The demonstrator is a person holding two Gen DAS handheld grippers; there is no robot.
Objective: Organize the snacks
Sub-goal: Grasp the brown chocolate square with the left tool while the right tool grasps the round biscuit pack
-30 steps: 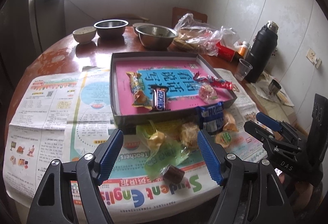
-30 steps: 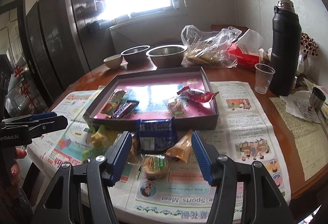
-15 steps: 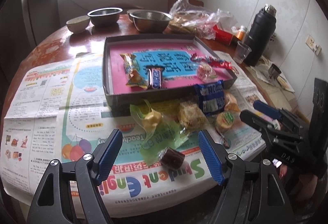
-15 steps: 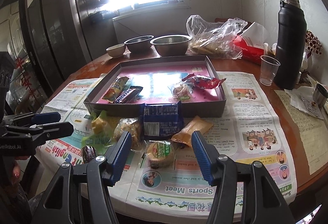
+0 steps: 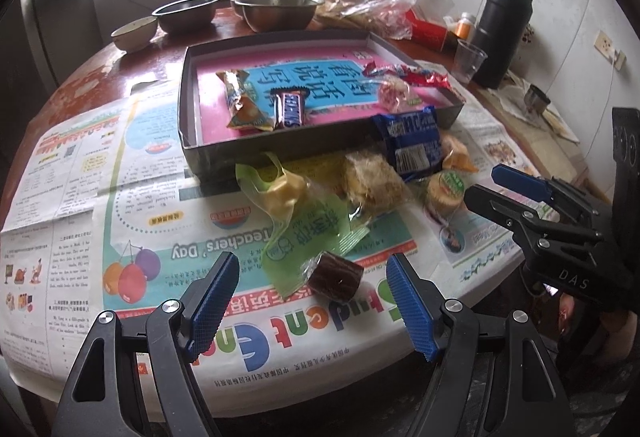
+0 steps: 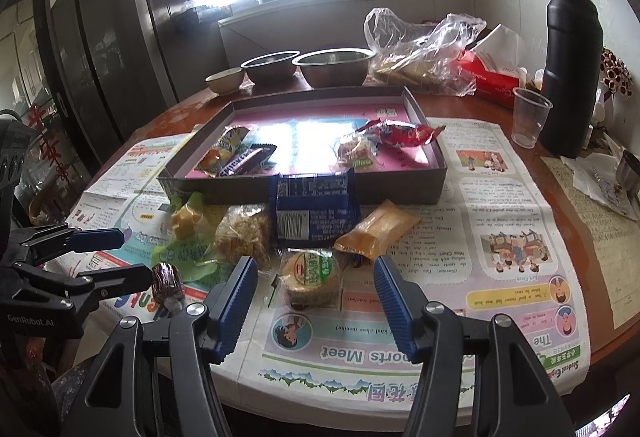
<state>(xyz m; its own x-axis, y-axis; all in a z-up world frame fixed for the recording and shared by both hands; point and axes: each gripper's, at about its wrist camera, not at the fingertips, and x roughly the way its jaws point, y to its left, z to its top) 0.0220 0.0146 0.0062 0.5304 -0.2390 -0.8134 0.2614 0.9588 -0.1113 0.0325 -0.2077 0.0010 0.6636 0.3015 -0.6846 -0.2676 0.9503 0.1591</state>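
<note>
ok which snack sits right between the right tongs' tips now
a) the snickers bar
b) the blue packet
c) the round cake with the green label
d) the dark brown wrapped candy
c: the round cake with the green label lies on the newspaper between the open right tongs, untouched, while the dark brown candy lies between the left tongs.

Both my wrist views look low and close across the table edge, sharing the tray.

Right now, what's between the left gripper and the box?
Left wrist view: a dark brown candy sits nearest the left gripper, then a green wrapper and yellow snack before the box.
</note>
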